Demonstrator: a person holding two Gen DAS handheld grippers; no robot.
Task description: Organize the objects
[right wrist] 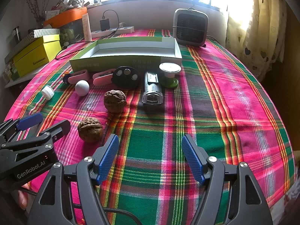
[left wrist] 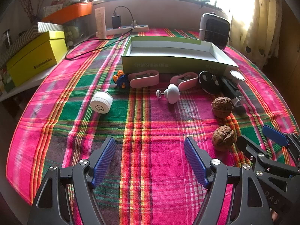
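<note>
Plaid cloth [left wrist: 150, 159] in pink, green and orange covers the worktop, and both tongs hover over its near edge, tilted down, with nothing between their blue pads. The left tongs [left wrist: 150, 155] stand spread wide over bare cloth; the right tongs [right wrist: 150, 153] are spread just as wide, side by side with the left.

Far across the cloth lies a long, shallow green box [right wrist: 120, 60], open and white inside. A row of small things lies along its near wall. From the left: a white cap [left wrist: 101, 102] on its side, a blue and orange toy [left wrist: 120, 79], two pink clips [left wrist: 144, 77] [left wrist: 184, 81], a white mushroom-shaped knob [left wrist: 171, 92], a black disc [right wrist: 126, 76] with round silver insets, a black and clear device [right wrist: 152, 89] lying lengthwise, and a green stand with a silver top [right wrist: 169, 74], just beside the box's right end.

Two walnuts sit nearer: one [right wrist: 114, 100] between the row and the tongs, the other [right wrist: 90, 129] just beside the left finger of the right tongs and apart from it.

Behind the box stand a small grey heater [right wrist: 190, 28], a power strip [left wrist: 127, 29] with a black charger [left wrist: 116, 20] plugged in, and a cream tube [left wrist: 100, 23]. A yellow box [left wrist: 35, 56] rests on a side shelf to the left.
</note>
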